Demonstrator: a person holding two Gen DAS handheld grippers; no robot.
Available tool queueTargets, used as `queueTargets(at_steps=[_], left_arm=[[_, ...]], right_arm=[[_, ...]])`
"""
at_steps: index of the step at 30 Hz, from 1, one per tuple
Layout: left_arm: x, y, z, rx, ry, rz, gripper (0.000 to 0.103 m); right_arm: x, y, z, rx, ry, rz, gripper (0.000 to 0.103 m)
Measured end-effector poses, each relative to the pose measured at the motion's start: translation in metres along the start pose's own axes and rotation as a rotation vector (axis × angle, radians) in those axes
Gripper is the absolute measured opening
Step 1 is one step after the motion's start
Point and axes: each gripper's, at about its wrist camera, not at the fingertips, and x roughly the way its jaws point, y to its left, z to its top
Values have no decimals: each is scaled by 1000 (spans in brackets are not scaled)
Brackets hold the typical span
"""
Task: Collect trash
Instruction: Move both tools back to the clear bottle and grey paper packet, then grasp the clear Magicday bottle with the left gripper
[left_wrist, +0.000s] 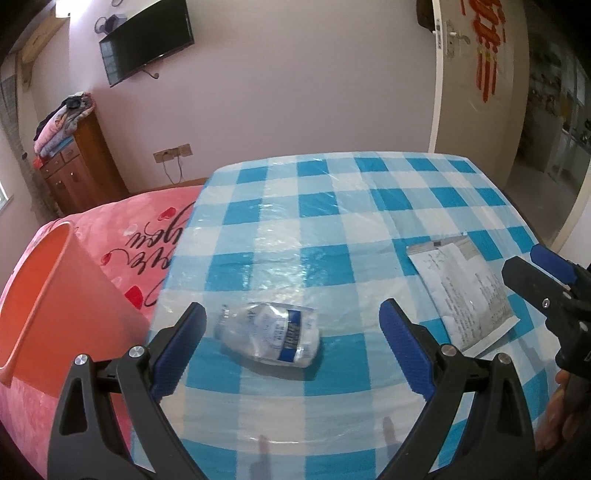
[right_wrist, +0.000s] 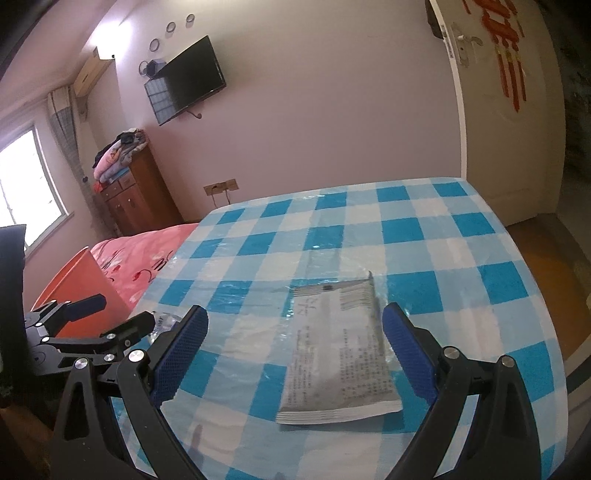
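Above the checked table (left_wrist: 332, 229), both grippers spread wide, empty: left gripper (left_wrist: 291, 325) over bottle (left_wrist: 269, 334), right gripper (right_wrist: 295, 328) over packet (right_wrist: 338, 350).

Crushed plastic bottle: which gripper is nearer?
Left. The left gripper is open around the crushed plastic bottle; the right gripper frames the paper packet beside it.

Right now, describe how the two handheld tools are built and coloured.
Both match: the left tool and right tool have black plastic scissor-style arms with triangular cut-outs, joined by round silver bolts. Each finger carries a blue pad with a fine ridged texture. No cables or markings show; no sleeve is visible.
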Motion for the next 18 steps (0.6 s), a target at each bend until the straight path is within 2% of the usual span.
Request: queueTargets(at_steps=[9,18], left_arm=[[17,-30,-5,33,42,-20,95],[31,-44,-19,24,95,-46,95]], right_arm=[[6,-25,-5,40,19,-19,94],[23,-45,-12,86,96,3,94]])
